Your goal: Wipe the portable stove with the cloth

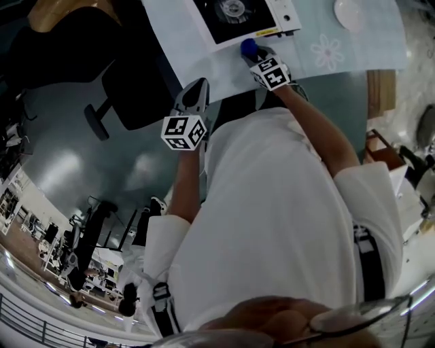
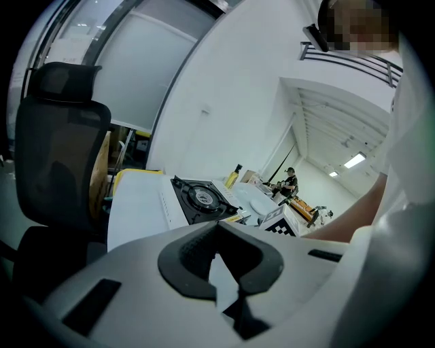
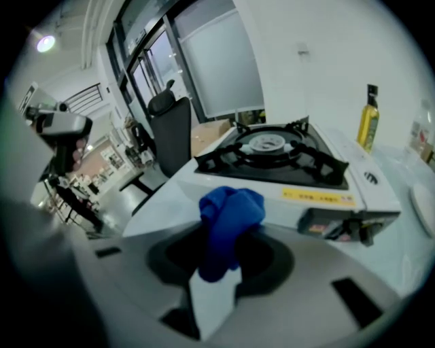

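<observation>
Table at 12 o'clock in head view, office chair at 10. Portable stove on table, at top edge of view. Right gripper clamped on bunched blue cloth, just beside stove's 5 o'clock corner. Left gripper at stove's 7 o'clock, near table edge, jaws together, nothing between

Left gripper empty, jaws together, nearer the body; right gripper forward, tight on cloth

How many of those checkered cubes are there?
2. One cube sits on the left gripper, away from the stove; the other on the right gripper, beside it. None seem hidden.
</observation>
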